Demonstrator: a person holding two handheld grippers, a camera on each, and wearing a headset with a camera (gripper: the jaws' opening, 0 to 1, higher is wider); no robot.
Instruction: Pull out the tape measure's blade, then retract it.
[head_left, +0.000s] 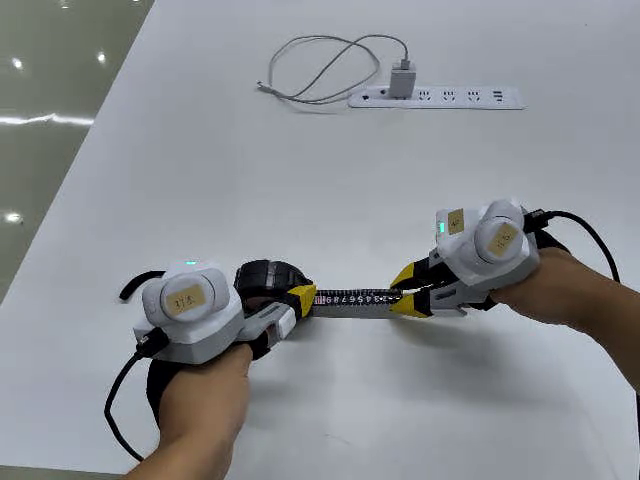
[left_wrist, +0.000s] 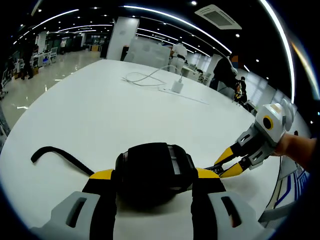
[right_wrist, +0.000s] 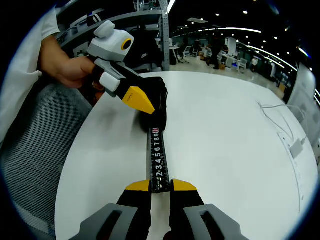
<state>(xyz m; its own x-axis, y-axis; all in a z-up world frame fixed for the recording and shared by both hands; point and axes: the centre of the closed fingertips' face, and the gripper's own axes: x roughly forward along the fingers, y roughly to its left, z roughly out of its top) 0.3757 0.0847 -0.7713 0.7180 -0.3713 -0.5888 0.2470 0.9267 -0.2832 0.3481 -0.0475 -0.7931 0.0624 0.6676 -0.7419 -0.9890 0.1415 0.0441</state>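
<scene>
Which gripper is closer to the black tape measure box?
Left. The left gripper has its jaws clamped on both sides of the black case. The right gripper is apart from it, pinching the pulled-out blade.

A white power strip (head_left: 455, 98) lies on the white table (head_left: 200, 190). A white charger (head_left: 402, 80) is plugged into the strip's left end, and its grey cable (head_left: 318, 70) loops away to the strip's left.

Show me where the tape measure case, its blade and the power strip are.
tape measure case (left_wrist: 152, 170), left gripper view, on the black top of its body.
blade (right_wrist: 158, 160), right gripper view, on its numbered face, midway along.
power strip (head_left: 480, 97), head view, on its white socket face.
</scene>
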